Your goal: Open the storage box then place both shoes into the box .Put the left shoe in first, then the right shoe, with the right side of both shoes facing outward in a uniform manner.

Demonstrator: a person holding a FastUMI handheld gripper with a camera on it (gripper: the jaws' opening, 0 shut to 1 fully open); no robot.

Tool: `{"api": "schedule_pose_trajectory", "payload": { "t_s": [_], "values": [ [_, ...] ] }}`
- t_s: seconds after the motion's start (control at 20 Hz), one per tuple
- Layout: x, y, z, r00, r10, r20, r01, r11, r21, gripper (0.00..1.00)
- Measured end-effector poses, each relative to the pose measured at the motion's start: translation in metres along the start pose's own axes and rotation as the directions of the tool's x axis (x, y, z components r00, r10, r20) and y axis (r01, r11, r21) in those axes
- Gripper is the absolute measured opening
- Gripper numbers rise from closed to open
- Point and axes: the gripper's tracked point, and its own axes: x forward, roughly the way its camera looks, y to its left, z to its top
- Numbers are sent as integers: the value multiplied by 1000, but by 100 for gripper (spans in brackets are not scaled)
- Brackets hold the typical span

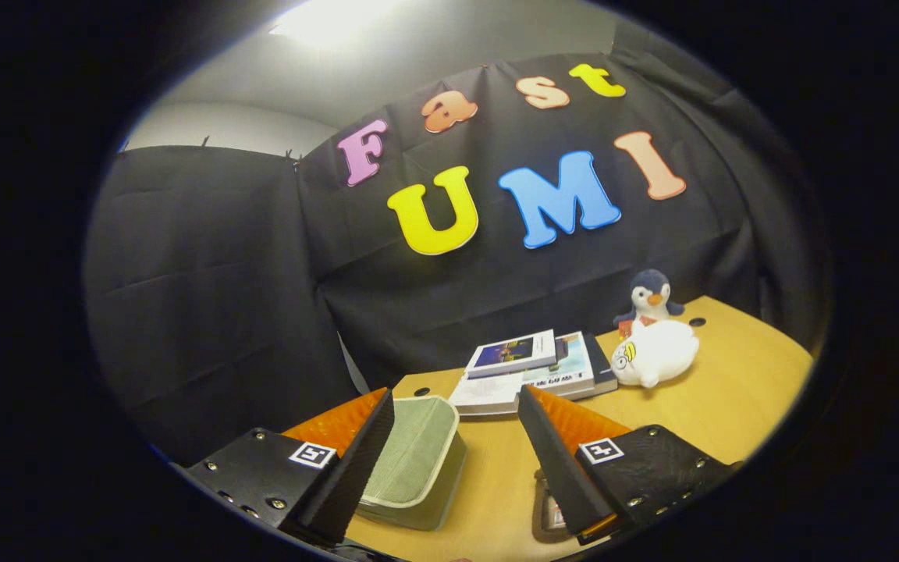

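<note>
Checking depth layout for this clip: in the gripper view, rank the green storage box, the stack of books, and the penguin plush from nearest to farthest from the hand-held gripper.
1. Green storage box: lid shut, between the open fingers of the hand-held gripper, against the left one.
2. Stack of books: just beyond the fingertips, mid-table.
3. Penguin plush: farthest, by the black cloth wall, behind a white plush.

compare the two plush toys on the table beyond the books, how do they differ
The penguin plush sits upright against the black cloth; the white plush lies on its side in front of it. The penguin is dark-headed and smaller; the white one is bulkier. Both lie beyond the open gripper.
</note>
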Motion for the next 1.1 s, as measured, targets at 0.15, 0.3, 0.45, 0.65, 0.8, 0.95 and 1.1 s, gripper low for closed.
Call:
{"api": "schedule_pose_trajectory", "payload": {
  "t_s": [0.15,0.3,0.45,0.65,0.8,0.95,1.1],
  "values": [
    [11,4,-23,998,24,-65,-17,995,96,98],
    [23,9,-50,991,64,-120,-38,977,209,97],
    [32,15,-75,979,103,-176,-46,953,300,98],
    [44,20,-101,961,160,-224,-50,902,429,97],
    [50,21,-115,949,200,-245,-42,848,529,97],
    [51,25,-132,936,235,-263,-20,780,626,97],
    [55,30,-145,922,281,-266,-2,692,722,97]
  ]
}}
